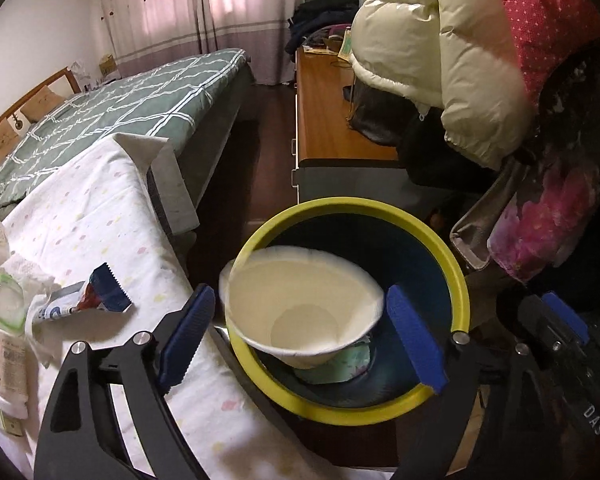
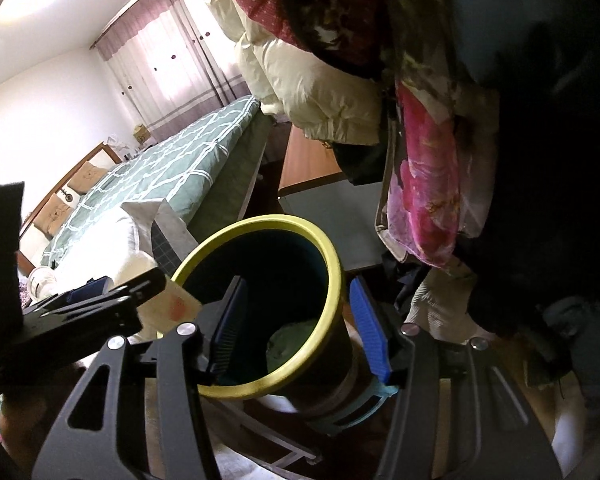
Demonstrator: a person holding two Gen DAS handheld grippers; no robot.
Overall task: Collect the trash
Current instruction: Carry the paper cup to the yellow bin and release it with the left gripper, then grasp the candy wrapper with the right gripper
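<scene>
Bedroom — left tongs (image 1: 300, 340) wide, paper bowl (image 1: 300, 304) between.

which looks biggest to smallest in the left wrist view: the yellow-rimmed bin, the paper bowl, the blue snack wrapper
1. yellow-rimmed bin
2. paper bowl, nearer the camera, so partly inflated
3. blue snack wrapper

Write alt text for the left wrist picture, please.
The left tongs, open, hover over a yellow-rimmed bin with a white paper bowl between their blue fingers. Wrappers lie on the cloth-covered table beside it.
</scene>
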